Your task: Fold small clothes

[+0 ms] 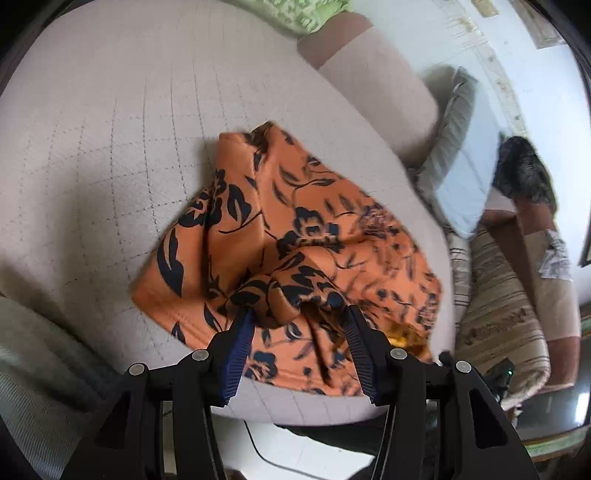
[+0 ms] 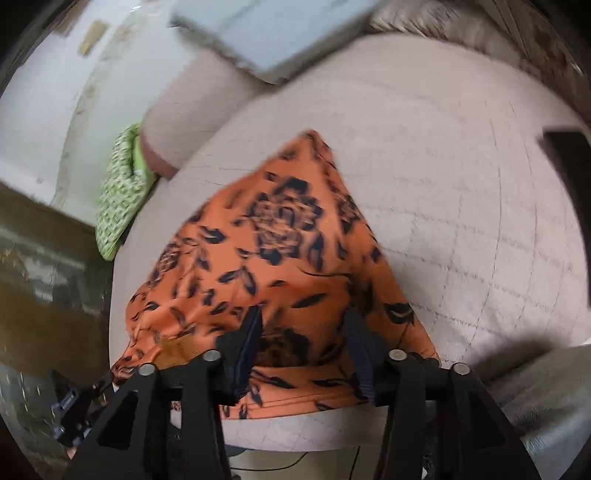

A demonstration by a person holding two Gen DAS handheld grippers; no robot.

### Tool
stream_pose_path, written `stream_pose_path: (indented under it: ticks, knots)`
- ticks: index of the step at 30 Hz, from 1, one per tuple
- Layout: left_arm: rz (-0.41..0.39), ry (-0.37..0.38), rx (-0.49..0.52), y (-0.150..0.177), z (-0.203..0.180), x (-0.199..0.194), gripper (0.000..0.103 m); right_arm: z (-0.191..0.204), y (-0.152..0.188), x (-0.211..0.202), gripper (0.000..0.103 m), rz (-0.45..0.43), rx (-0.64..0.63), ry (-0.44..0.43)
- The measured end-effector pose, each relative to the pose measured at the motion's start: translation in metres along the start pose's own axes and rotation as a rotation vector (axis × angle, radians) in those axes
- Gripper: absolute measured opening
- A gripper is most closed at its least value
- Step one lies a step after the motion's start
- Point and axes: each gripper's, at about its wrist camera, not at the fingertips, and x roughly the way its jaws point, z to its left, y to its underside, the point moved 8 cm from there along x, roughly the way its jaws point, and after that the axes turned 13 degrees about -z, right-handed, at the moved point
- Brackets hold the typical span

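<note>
Ahead of my left gripper spreads a pale quilted cushion [image 1: 110, 155], its stitching running in a grid. Beyond it, to the far right, a beige bolster [image 1: 376, 85] lies with a brown end, and a green patterned cloth [image 1: 295, 14] sits past that at the top edge. To my right a grey-edged pillow [image 1: 461, 173] leans, with a dark furry thing [image 1: 524, 173] just beyond it and a striped brown cushion [image 1: 502, 314] nearer me. From my right gripper, the green cloth shows far left, and a dark flat object [image 2: 570, 166] lies far right.
</note>
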Motion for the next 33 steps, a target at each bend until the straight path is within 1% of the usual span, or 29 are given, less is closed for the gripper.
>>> stream_pose_path:
  ticks: [1,2,4,5,6,8,11,13,15,17,18,19,22,25,26,27,28,29,30,31,32,33]
  knots:
    - [0.016,-0.008,-0.016,0.001,0.003,0.007,0.05,-0.006,0.005,0.008,0.051,0.033,0.024,0.008]
    - [0.03,-0.007,-0.047,0.001,0.007,0.014,0.05,-0.009,0.01,0.013,0.051,0.058,0.047,-0.002]
    - [0.036,-0.002,-0.094,0.002,0.014,0.021,0.05,-0.002,0.021,0.022,0.051,0.108,0.058,-0.064]
    - [0.039,-0.001,-0.119,0.003,0.018,0.025,0.05,0.0,0.023,0.024,0.05,0.116,0.051,-0.071]
    - [0.042,0.003,-0.139,0.004,0.021,0.028,0.05,0.001,0.025,0.028,0.046,0.121,0.031,-0.057]
    - [0.052,0.013,-0.179,0.004,0.024,0.03,0.05,0.0,0.027,0.032,0.023,0.127,0.007,-0.028]
    - [0.024,0.046,-0.211,0.002,0.021,0.02,0.05,0.0,0.027,0.026,0.016,0.099,-0.005,-0.012]
    - [0.002,0.089,-0.225,0.002,0.018,0.009,0.05,0.0,0.025,0.018,0.015,0.066,-0.005,-0.008]
    - [-0.016,0.103,-0.244,0.002,0.02,-0.002,0.051,-0.002,0.023,0.013,0.013,0.042,-0.018,0.014]
    - [-0.05,0.092,-0.263,-0.002,0.026,-0.01,0.054,-0.002,0.019,0.01,0.012,0.023,-0.033,0.034]
    - [-0.071,0.067,-0.269,-0.005,0.03,-0.011,0.058,-0.002,0.018,0.009,0.012,0.01,-0.047,0.051]
    - [-0.075,0.048,-0.272,-0.005,0.033,-0.011,0.059,-0.001,0.018,0.009,0.012,0.003,-0.066,0.068]
    - [-0.04,0.041,-0.275,-0.003,0.031,0.005,0.059,0.003,0.02,0.014,0.012,0.012,-0.109,0.096]
    - [0.012,-0.036,-0.215,0.006,0.027,0.03,0.059,0.003,0.022,0.019,0.012,0.03,-0.122,0.109]
    - [0.023,-0.051,-0.214,0.009,0.028,0.036,0.057,0.004,0.024,0.022,0.012,0.038,-0.122,0.115]
    - [0.038,-0.057,-0.235,0.013,0.028,0.043,0.05,0.002,0.026,0.023,0.012,0.046,-0.12,0.122]
    - [0.045,-0.049,-0.241,0.015,0.026,0.046,0.041,0.001,0.025,0.024,0.012,0.049,-0.119,0.127]
    - [0.053,-0.05,-0.221,0.014,0.023,0.049,0.021,0.0,0.025,0.024,0.012,0.05,-0.118,0.127]
    - [0.054,-0.062,-0.183,0.012,0.018,0.049,0.015,0.002,0.023,0.022,0.012,0.044,-0.119,0.12]
    - [0.042,-0.066,-0.139,0.007,0.013,0.045,0.013,0.004,0.02,0.019,0.011,0.032,-0.123,0.109]
    - [0.012,-0.062,-0.096,0.0,0.005,0.037,0.011,0.008,0.018,0.015,0.011,0.018,-0.13,0.102]
    - [-0.031,-0.042,-0.053,-0.008,-0.005,0.026,0.011,0.013,0.014,0.007,0.01,-0.004,-0.15,0.094]
